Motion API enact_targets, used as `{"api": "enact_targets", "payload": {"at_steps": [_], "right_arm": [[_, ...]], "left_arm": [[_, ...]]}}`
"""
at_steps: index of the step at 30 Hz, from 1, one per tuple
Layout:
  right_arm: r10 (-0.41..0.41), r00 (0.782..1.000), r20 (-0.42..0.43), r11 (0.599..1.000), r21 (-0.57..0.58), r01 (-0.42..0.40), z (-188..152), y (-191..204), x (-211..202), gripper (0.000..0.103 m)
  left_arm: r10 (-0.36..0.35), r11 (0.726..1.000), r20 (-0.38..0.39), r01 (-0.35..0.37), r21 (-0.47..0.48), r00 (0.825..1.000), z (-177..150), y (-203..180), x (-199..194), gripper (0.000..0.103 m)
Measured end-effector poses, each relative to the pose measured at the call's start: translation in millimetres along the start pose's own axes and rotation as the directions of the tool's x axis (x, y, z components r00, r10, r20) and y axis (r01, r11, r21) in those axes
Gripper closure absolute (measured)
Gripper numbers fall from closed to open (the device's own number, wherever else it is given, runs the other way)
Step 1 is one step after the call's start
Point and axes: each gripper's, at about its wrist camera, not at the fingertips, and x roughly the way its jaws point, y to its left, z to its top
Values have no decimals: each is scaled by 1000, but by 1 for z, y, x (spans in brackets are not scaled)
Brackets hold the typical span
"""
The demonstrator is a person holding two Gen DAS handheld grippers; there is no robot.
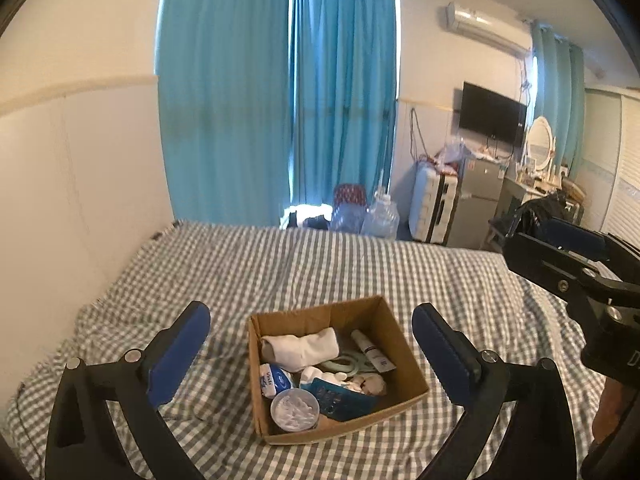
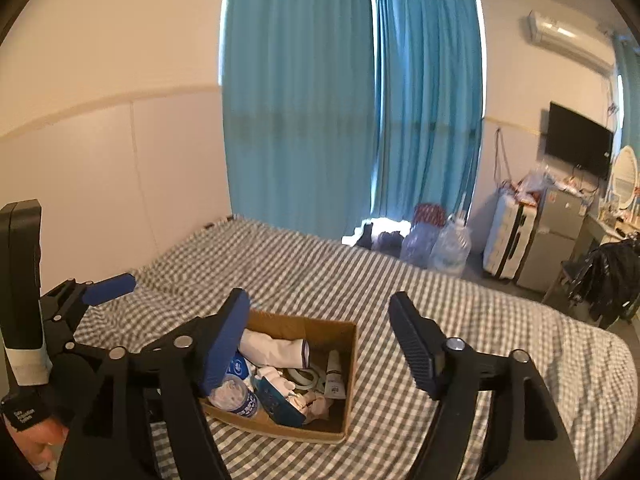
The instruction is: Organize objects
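An open cardboard box (image 1: 412, 376) (image 2: 351, 364) rests on the checked bed. Inside lie a rolled white sock (image 1: 308, 346) (image 2: 276, 350), a white tube (image 1: 370, 350) (image 2: 334, 376), a round clear tub (image 1: 295, 410) (image 2: 236, 396), a blue card (image 1: 340, 398) (image 2: 276, 402) and other small items. My left gripper (image 1: 312, 344) hangs above the box, jaws wide open, nothing between them. My right gripper (image 2: 320, 340) is also open and empty, held over the box's near side. The right gripper (image 1: 560, 256) shows at the right edge of the left wrist view.
The grey and white checked bed sheet (image 1: 320, 264) (image 2: 460, 320) spreads all around the box. Blue curtains (image 1: 280, 100) hang behind. Past the bed stand water jugs (image 1: 380, 216), a suitcase (image 1: 434, 208), a small fridge (image 1: 480, 196) and a wall television (image 1: 492, 112).
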Motion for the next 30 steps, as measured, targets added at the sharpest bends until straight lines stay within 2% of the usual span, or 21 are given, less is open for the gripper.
{"api": "enact_targets", "payload": {"at_steps": [5,7,13,15,21,26,30], "right_arm": [[-36,998,48,999,-14,37,1,0,-43,14],[-40,997,64,999,-20,41,-3,2,-56,13],[-28,996,84,999,-28,30,-26,3,-68,4],[-33,995,91,999,-25,35,-36,2,-66,0],[-32,997,75,999,3,32,-78,-14,-35,0],[-41,998,56,999,10,40,-110,-20,-11,0],[-47,998,34,999,10,47,-127,-21,4,0]], "left_arm": [[5,1000,60,-5,6,998,2,-6,-38,0],[8,1000,87,-9,2,996,-1,-5,-49,0],[68,998,134,-66,-16,989,-24,-6,-58,0],[94,996,131,-91,-24,987,-36,-6,-54,0],[135,987,90,-126,-103,987,-78,-5,-32,0],[182,981,90,-173,-91,979,-108,-10,-18,0],[175,979,61,-167,-121,983,-122,-5,-8,0]]}}
